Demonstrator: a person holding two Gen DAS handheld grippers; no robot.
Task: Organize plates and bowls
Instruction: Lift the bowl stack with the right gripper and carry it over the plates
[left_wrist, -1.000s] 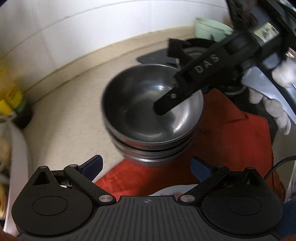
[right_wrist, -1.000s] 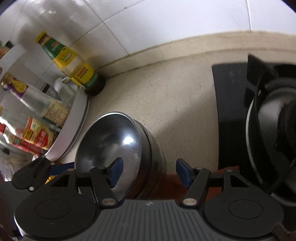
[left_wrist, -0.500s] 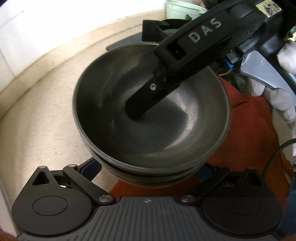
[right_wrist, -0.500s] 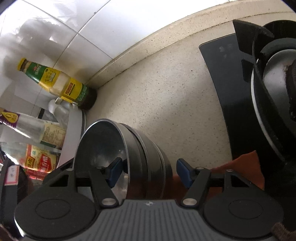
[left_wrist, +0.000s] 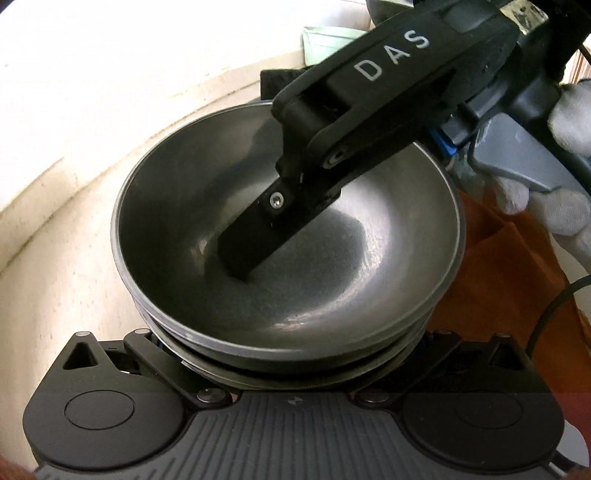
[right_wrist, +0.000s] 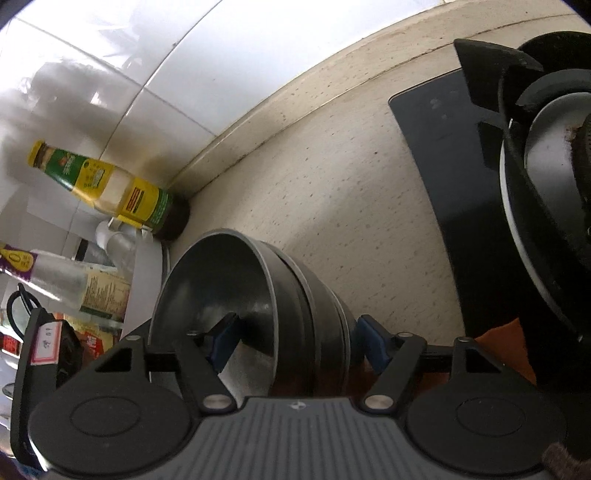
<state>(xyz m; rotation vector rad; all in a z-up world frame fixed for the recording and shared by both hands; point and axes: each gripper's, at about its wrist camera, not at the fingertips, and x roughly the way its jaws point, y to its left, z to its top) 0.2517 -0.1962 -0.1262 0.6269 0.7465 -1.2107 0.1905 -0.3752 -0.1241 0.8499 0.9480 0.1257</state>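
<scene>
A stack of dark metal bowls (left_wrist: 295, 266) fills the left wrist view and sits close against my left gripper, whose fingertips are hidden under the stack. My right gripper (right_wrist: 295, 339) straddles the stack's wall (right_wrist: 314, 317): one finger (left_wrist: 258, 236) is inside the top bowl, the other outside. Its blue pads (right_wrist: 373, 343) sit on both sides of the nested rims. The bowls appear tilted in the right wrist view.
An orange cloth (left_wrist: 517, 280) lies under and right of the bowls. A black stove with a pan (right_wrist: 535, 184) is at right. Sauce bottles (right_wrist: 110, 184) and a white rack stand at left against the tiled wall. A pale green container (left_wrist: 325, 40) is behind.
The stack of bowls has come much closer to my left gripper and now covers its fingertips. My right gripper has stayed clamped over the stack's rim and moved with it.
</scene>
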